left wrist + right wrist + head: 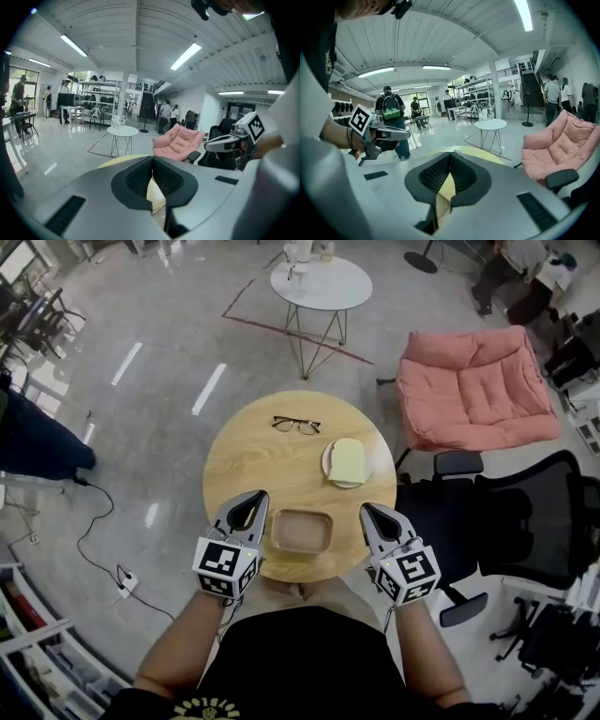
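Note:
A round wooden table [244, 460] stands in front of me. On it lie a brown rectangular tray [301, 531] near the front edge, a pair of dark glasses [295, 425] at the back, and a white plate [330, 468] with a pale yellow folded cloth [350, 461]. My left gripper [260, 495] hovers just left of the tray, shut and empty. My right gripper [367, 509] hovers just right of the tray, also shut with nothing in it. Each gripper view shows the tips meeting over the yellow tabletop [443, 190], with the other gripper [229, 140] off to the side.
A pink cushioned chair [473, 390] and a black office chair [511, 521] stand to the right. A white round side table [322, 283] stands beyond. Cables and a power strip [127, 580] lie on the floor at left. People stand in the distance.

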A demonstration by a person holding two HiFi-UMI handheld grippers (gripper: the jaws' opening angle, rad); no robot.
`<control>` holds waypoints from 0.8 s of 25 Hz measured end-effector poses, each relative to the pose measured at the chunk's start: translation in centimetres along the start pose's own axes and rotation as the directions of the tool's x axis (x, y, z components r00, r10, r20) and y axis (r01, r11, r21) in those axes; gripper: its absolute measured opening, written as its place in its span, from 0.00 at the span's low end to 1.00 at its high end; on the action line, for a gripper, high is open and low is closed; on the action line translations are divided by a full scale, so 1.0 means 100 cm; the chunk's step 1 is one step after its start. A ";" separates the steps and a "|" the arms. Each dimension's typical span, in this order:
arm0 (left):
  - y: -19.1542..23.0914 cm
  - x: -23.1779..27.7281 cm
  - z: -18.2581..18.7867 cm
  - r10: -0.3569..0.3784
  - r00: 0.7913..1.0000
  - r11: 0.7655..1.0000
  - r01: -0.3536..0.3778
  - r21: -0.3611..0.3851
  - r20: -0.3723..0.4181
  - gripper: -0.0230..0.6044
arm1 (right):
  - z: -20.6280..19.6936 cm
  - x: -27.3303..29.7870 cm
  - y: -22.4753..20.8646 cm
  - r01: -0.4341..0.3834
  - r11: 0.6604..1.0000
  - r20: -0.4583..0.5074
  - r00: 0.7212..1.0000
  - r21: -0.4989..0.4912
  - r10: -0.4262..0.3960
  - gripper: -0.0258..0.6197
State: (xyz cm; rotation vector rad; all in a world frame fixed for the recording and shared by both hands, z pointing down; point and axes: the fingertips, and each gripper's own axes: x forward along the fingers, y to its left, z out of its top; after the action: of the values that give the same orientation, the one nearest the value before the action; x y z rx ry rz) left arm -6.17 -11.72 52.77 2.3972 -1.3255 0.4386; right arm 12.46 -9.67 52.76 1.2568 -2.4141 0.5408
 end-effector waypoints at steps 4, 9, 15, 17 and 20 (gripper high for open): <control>0.004 0.006 -0.022 0.004 0.999 1.000 -0.005 -0.020 -0.034 0.06 | -0.021 0.005 -0.005 -0.012 1.000 -0.042 0.999 0.008 0.012 0.07; 0.009 0.012 -0.048 -0.048 0.995 0.998 0.044 -0.046 -0.088 0.06 | -0.041 0.012 -0.010 -0.008 1.000 -0.076 0.997 0.027 0.010 0.07; 0.012 0.024 -0.084 -0.074 0.984 0.990 0.052 -0.133 -0.164 0.07 | -0.071 0.029 -0.010 -0.025 0.997 -0.126 0.991 0.080 0.035 0.07; 0.011 0.030 -0.095 -0.077 0.979 0.989 0.050 -0.142 -0.188 0.07 | -0.082 0.033 -0.010 -0.027 0.994 -0.146 0.988 0.110 0.043 0.10; 0.010 0.035 -0.112 -0.081 0.968 0.987 0.045 -0.152 -0.237 0.07 | -0.098 0.038 -0.010 -0.029 0.988 -0.169 0.984 0.154 0.055 0.12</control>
State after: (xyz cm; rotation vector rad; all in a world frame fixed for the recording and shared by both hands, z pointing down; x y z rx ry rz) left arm -6.27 -9.72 64.44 2.1794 -1.1301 0.5754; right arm 12.65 -8.00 63.15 1.1671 -2.2950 0.8243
